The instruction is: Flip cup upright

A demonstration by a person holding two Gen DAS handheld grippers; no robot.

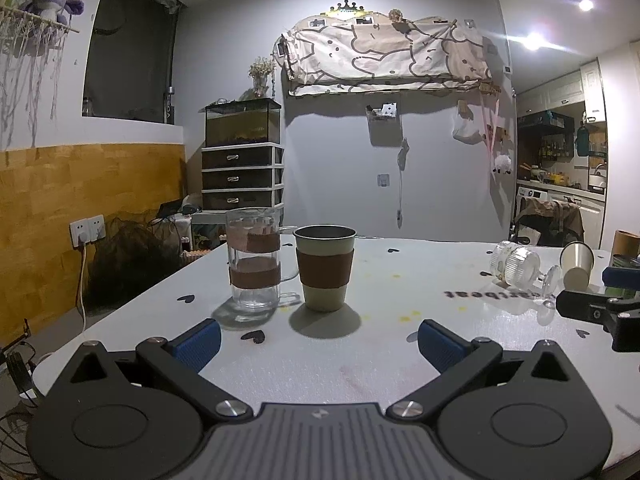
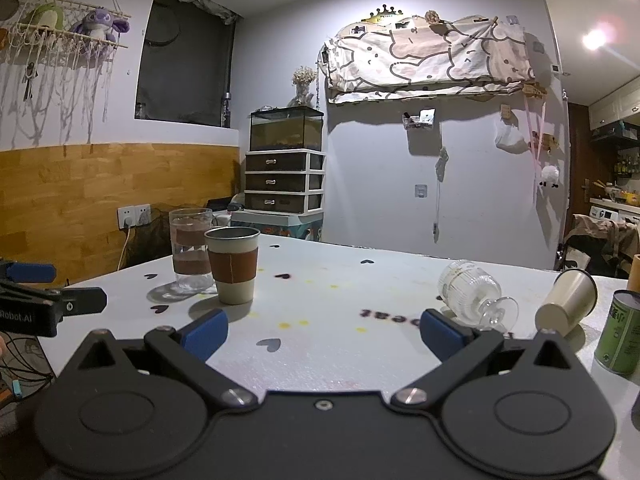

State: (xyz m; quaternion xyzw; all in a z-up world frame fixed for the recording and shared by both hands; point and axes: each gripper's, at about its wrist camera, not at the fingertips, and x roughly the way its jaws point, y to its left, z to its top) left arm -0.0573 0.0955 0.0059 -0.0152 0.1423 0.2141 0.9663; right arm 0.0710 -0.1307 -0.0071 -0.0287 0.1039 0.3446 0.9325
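Cream cup [image 2: 567, 301] on its side on table [image 2: 340, 344], both grippers' jaws spread, empty.

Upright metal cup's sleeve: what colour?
Brown, on the cream-bodied cup; clearest in the right wrist view.

The room is dim and bluish-grey, lit mainly by ceiling spotlights [image 1: 535, 40] at the upper right, which flare into streaks and a pinkish haze. The cups [image 1: 325, 268] cast soft shadows toward the camera on the white table [image 1: 380, 280]. Fisheye distortion bows the walls, corners vignette black, and the picture edges blur.
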